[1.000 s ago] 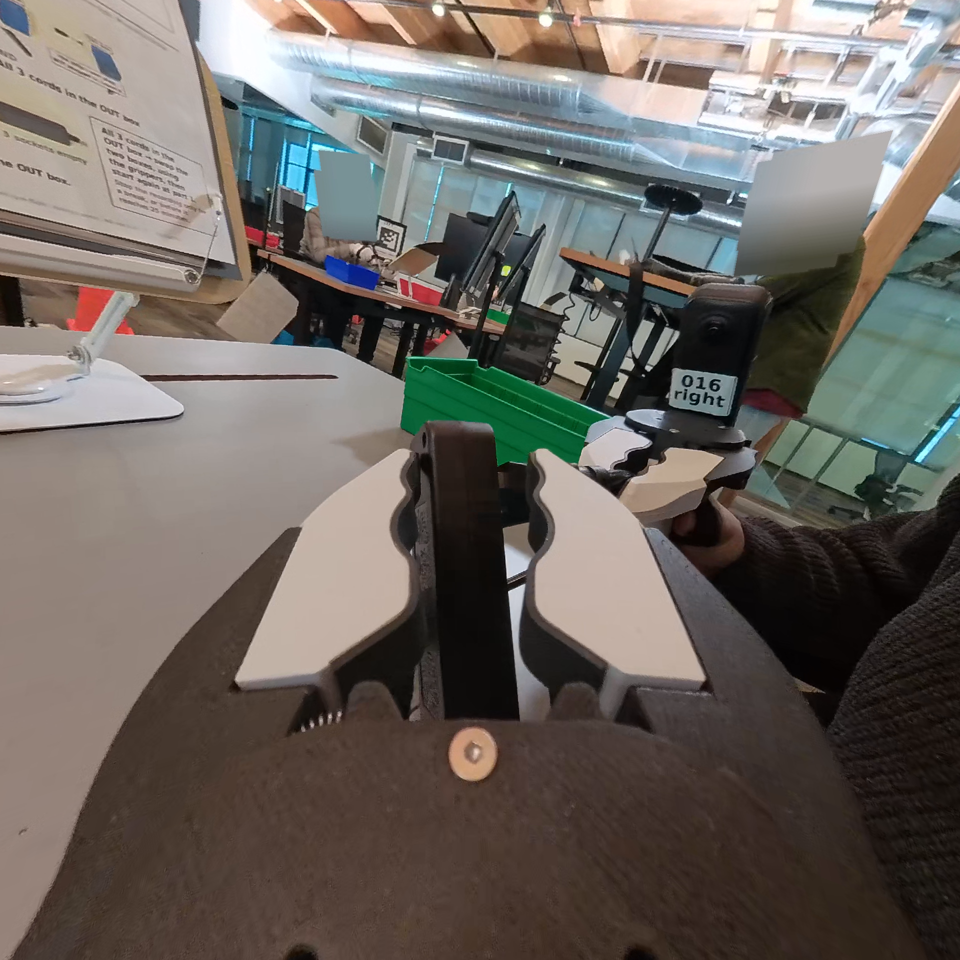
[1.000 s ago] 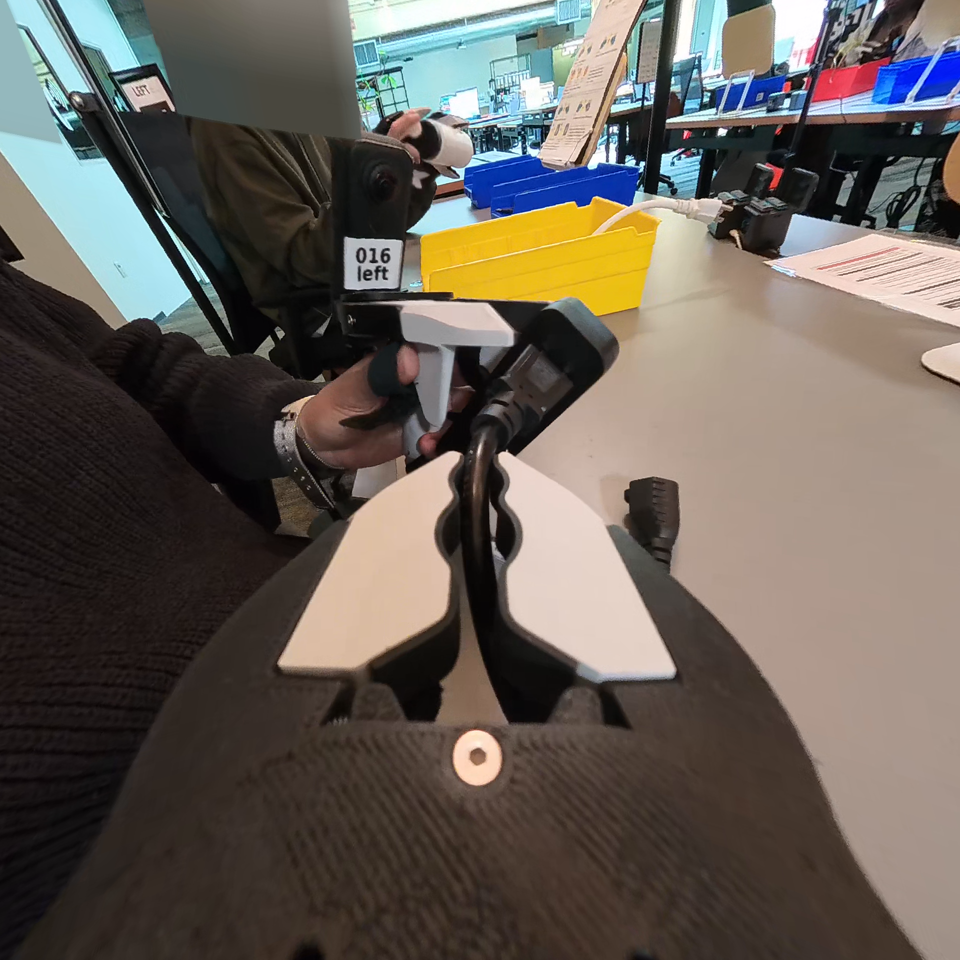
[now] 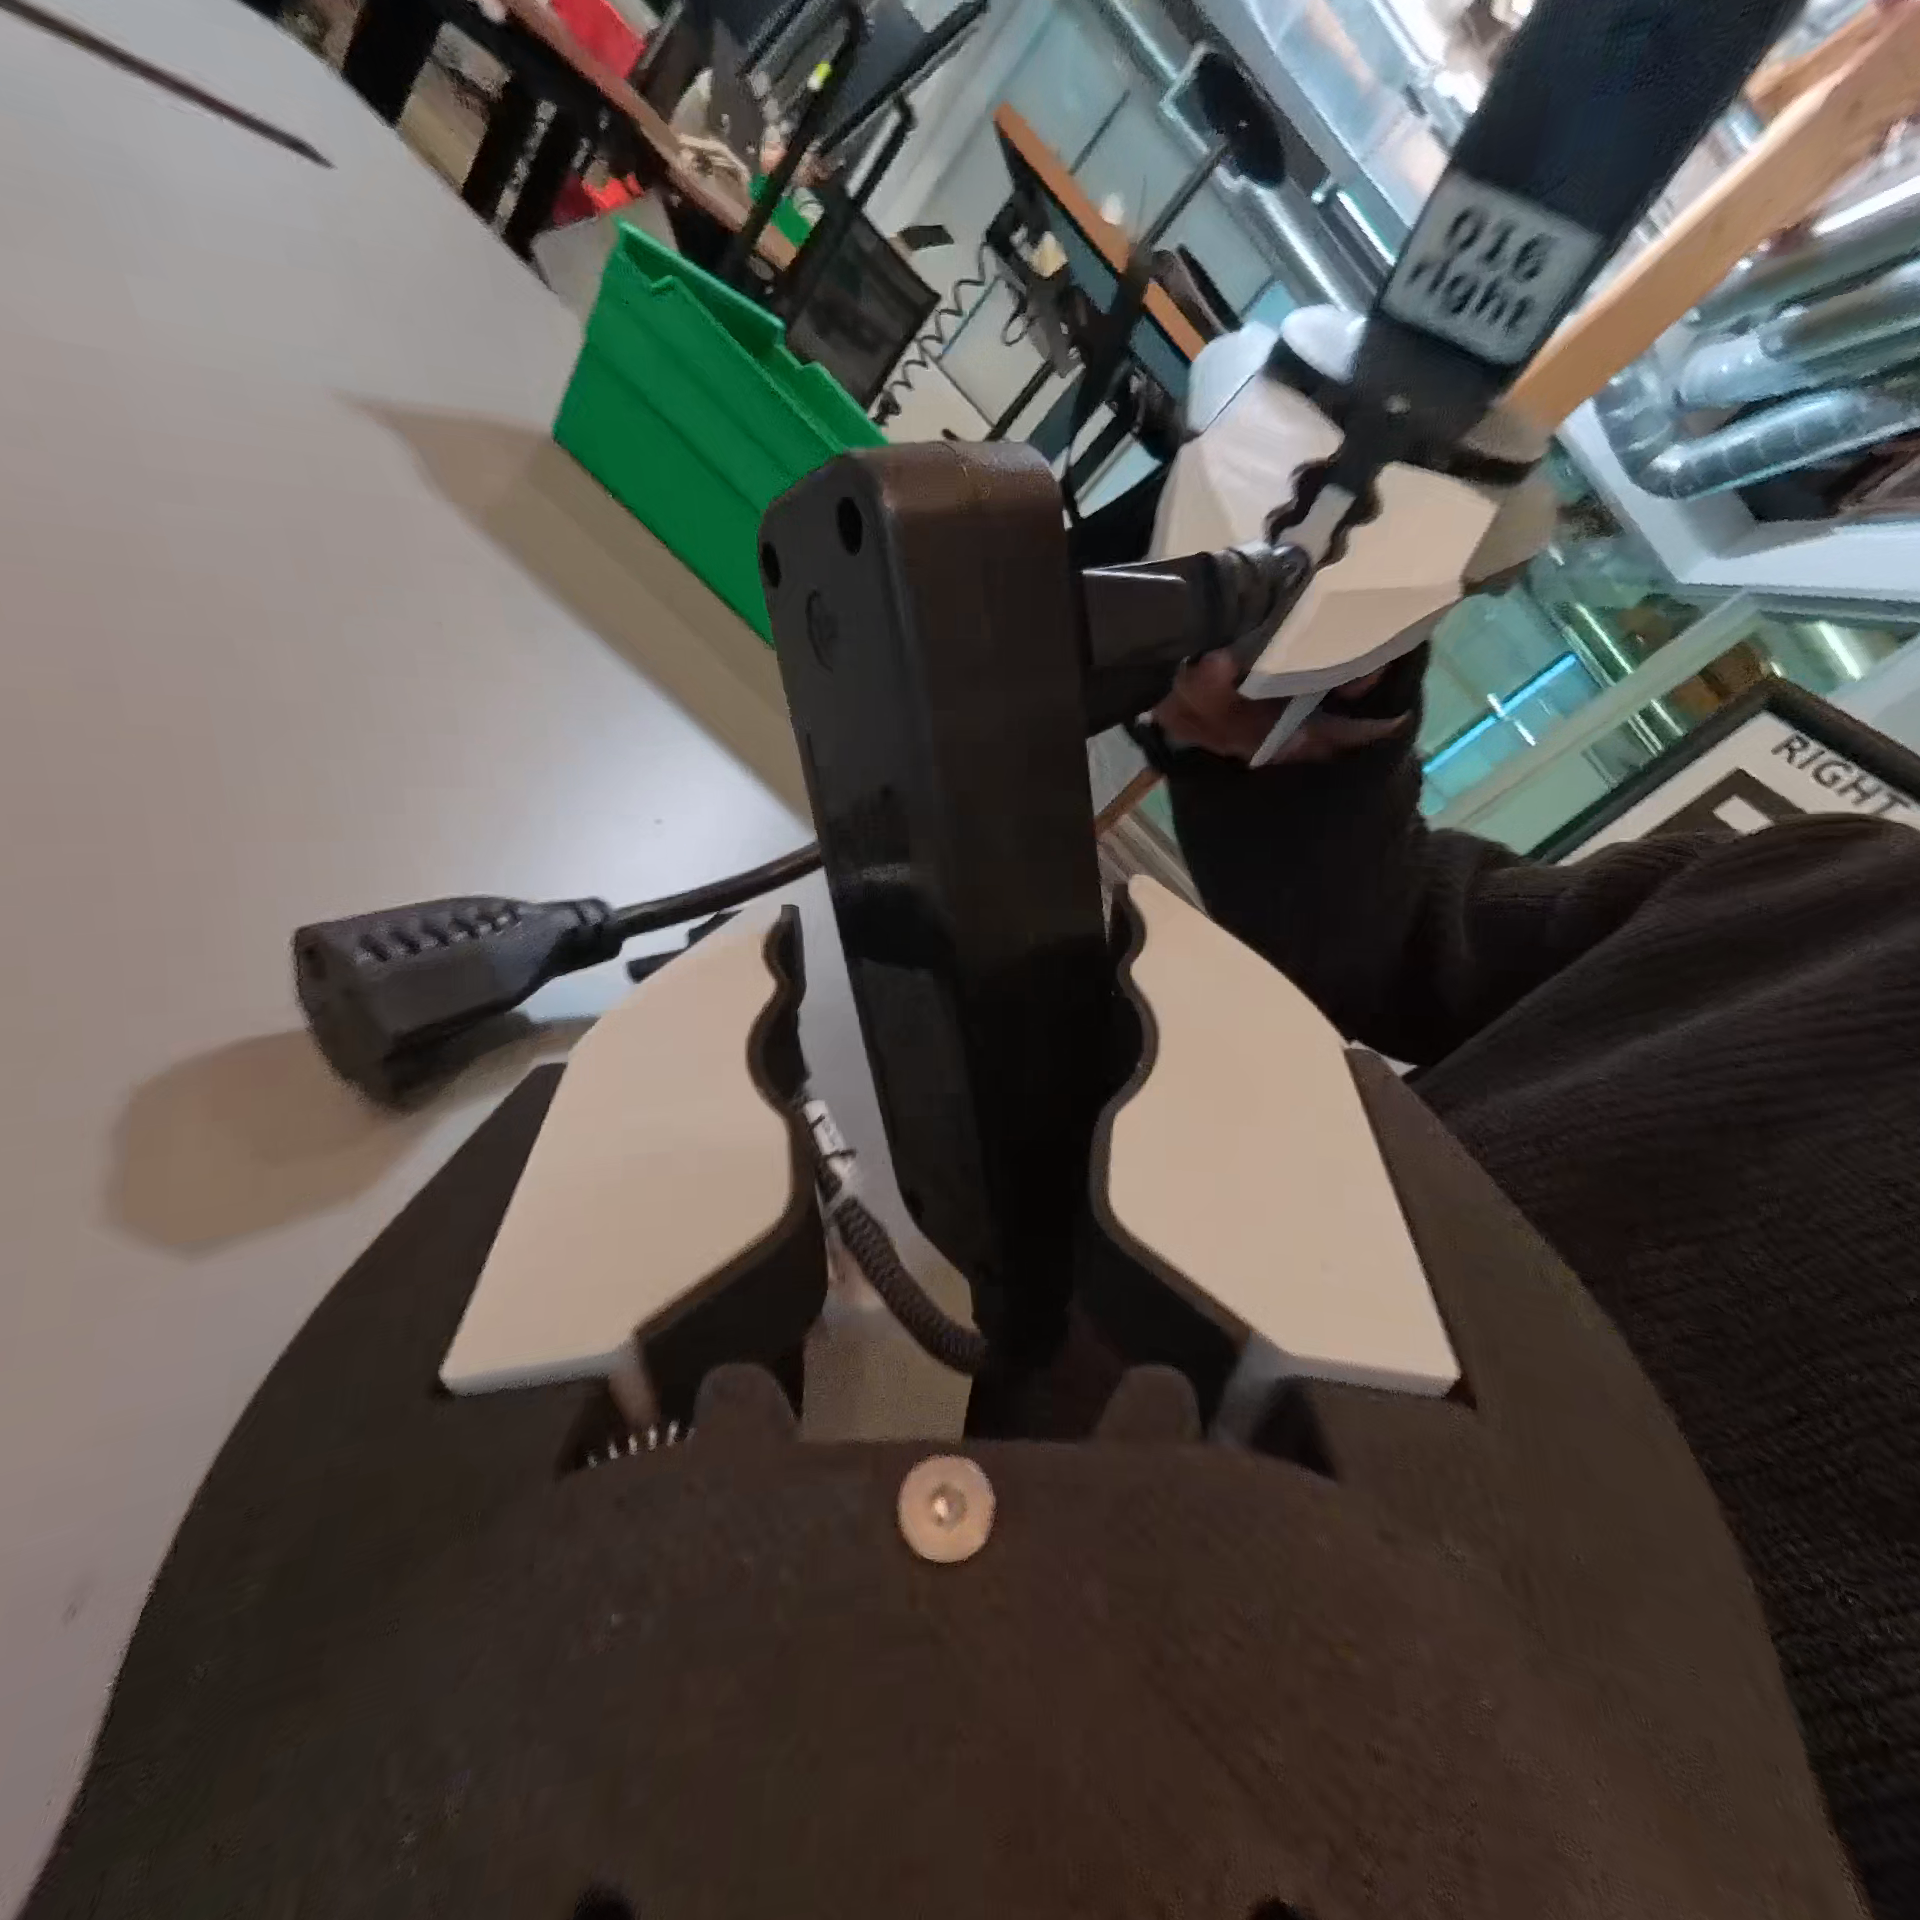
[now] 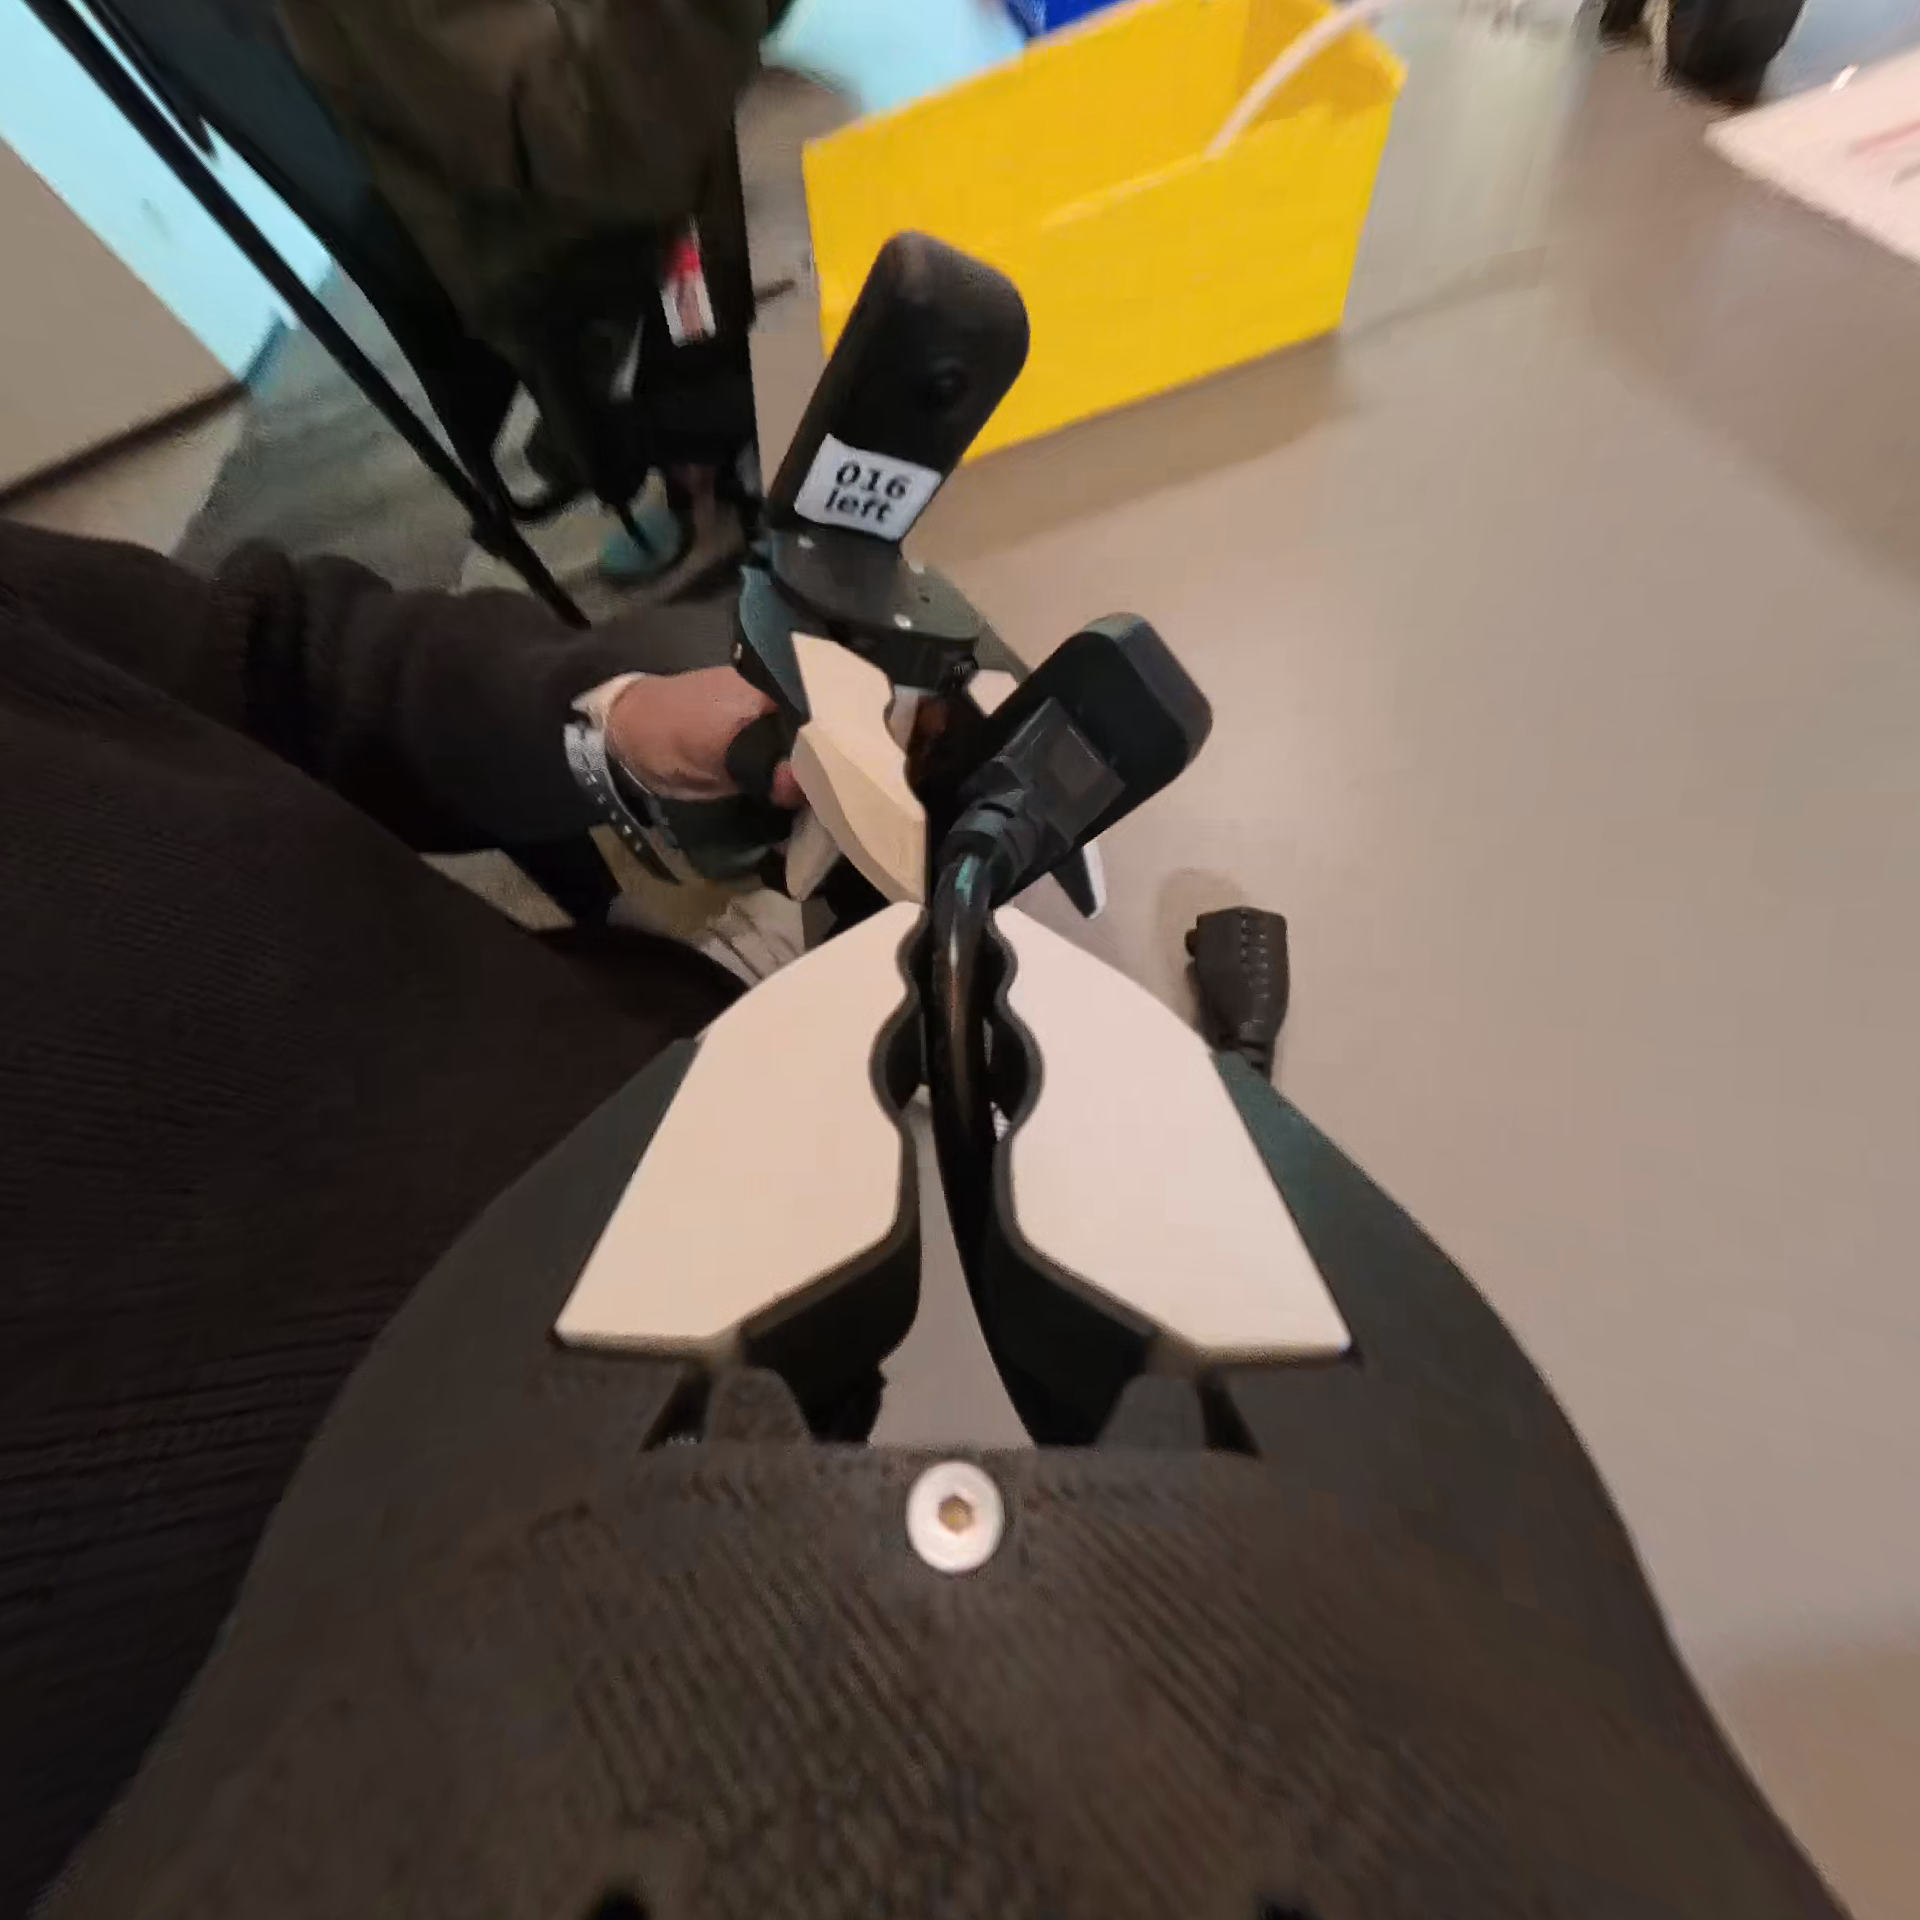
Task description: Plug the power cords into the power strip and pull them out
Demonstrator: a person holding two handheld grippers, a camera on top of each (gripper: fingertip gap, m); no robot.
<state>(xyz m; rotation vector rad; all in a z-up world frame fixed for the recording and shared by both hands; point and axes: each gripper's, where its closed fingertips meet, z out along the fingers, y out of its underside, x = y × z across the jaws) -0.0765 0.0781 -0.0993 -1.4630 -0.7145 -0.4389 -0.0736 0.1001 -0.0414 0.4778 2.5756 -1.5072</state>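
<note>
My left claw [image 3: 951,997] was clamped on the strip [image 3: 930,727], a smooth black plastic slab held up off the table [image 3: 260,520], while my right claw [image 4: 951,971] was pinched shut on the cord [image 4: 961,1039] just behind its plug [image 4: 1044,784], which sat seated in the strip's far end. I judged it the unplug step: next move needed a straight pull along the prongs with the strip braced. A ribbed loose plug [image 3: 416,982] lay on the table to the left.
</note>
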